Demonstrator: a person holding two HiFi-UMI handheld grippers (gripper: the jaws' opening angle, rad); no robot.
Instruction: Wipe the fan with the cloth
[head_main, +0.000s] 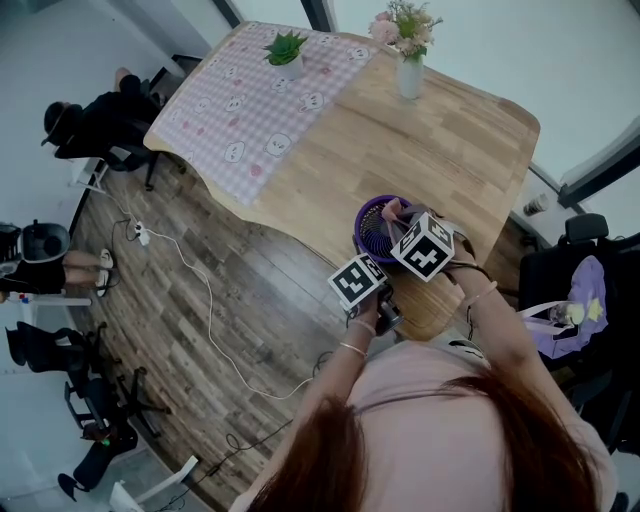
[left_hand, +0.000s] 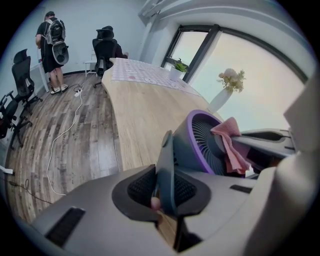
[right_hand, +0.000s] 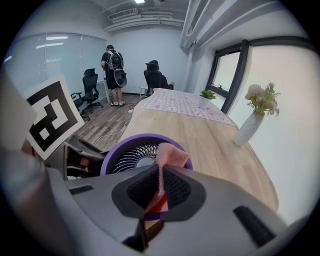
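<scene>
A small purple fan (head_main: 372, 226) stands near the front edge of the wooden table (head_main: 450, 140). My left gripper (head_main: 366, 272) is shut on the fan's thin dark stand (left_hand: 166, 165), seen in the left gripper view with the fan's grille (left_hand: 206, 144) just beyond the gripper (left_hand: 162, 192). My right gripper (right_hand: 159, 187) is shut on a pink cloth (right_hand: 169, 156), which lies against the rim of the fan (right_hand: 131, 154). In the head view the cloth (head_main: 393, 210) sits on the fan's top edge, just ahead of the right gripper (head_main: 402, 222).
Farther back on the table are a white vase of flowers (head_main: 409, 62), a small potted plant (head_main: 287, 50) and a pink checked cover (head_main: 250, 105). A white cable (head_main: 200, 290) crosses the wood floor. People and office chairs (head_main: 95, 130) are at the left; another chair (head_main: 575, 300) is at the right.
</scene>
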